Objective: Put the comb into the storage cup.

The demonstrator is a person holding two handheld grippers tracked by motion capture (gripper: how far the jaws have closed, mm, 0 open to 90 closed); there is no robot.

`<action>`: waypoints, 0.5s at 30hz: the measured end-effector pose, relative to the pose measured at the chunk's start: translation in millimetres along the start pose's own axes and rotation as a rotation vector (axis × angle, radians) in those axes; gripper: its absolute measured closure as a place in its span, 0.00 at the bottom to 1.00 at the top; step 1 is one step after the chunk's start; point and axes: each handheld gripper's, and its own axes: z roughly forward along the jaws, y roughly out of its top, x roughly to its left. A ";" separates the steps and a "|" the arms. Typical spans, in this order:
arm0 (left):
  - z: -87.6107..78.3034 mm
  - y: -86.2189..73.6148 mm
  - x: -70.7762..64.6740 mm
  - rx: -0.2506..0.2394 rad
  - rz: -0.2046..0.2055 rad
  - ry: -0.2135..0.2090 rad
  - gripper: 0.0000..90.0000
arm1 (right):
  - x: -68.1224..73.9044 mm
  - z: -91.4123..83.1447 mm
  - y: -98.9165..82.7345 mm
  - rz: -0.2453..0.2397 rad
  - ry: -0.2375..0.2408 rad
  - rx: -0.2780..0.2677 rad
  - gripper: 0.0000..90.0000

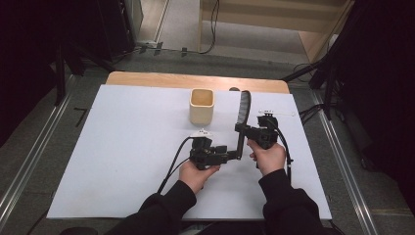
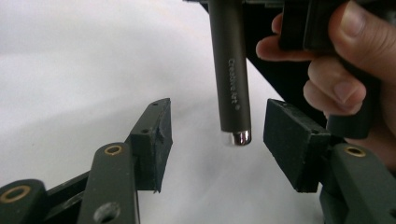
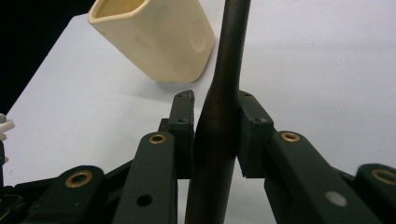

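My right gripper (image 3: 215, 135) clamps the brush (image 1: 241, 128) mid-handle; its butt end hangs between the spread jaws of my left gripper (image 2: 217, 140), untouched, long axis crossing them, cup (image 1: 201, 105) beyond.

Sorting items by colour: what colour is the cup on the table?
The cup is pale cream-yellow, seen best in the right gripper view.

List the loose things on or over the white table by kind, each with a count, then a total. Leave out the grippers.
Cream cup: 1, standing on the white table.
Dark long-handled brush: 1, clamped in the right gripper, its handle end between the open jaws of the left gripper.
Total: 2
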 end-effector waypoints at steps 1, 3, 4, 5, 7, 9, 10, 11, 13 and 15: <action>-0.4 0.0 0.0 0.003 0.002 -0.002 0.46 | -0.1 0.0 0.0 -0.002 -0.001 -0.002 0.77; -2.3 0.0 -0.2 0.014 0.010 -0.004 0.46 | 0.0 -0.2 0.1 -0.006 0.000 -0.003 0.77; -3.8 0.0 -0.2 0.022 0.018 -0.005 0.45 | 0.1 -0.5 0.0 -0.011 -0.002 -0.006 0.77; -5.2 0.0 -0.5 0.028 0.028 0.000 0.45 | 0.1 -0.7 -0.1 -0.013 -0.001 -0.007 0.77; -8.2 0.3 -0.1 0.039 0.043 0.003 0.45 | 0.2 -1.0 0.0 -0.014 -0.001 -0.012 0.77; -11.1 0.7 0.9 0.047 0.047 -0.005 0.43 | 0.0 -1.1 -0.1 -0.019 -0.002 -0.014 0.77; -12.9 0.9 1.2 0.052 0.052 0.000 0.43 | -0.1 -1.1 -0.2 -0.023 -0.002 -0.015 0.77; -14.4 0.9 1.2 0.049 0.059 0.004 0.43 | 0.0 -1.3 -0.3 -0.023 -0.002 -0.016 0.77; -17.8 1.5 2.0 0.044 0.074 0.005 0.43 | 0.3 -1.1 -0.7 -0.029 -0.004 -0.021 0.77; -19.9 1.9 3.0 0.043 0.071 -0.002 0.43 | 0.7 -0.5 -1.1 -0.035 -0.008 -0.022 0.77</action>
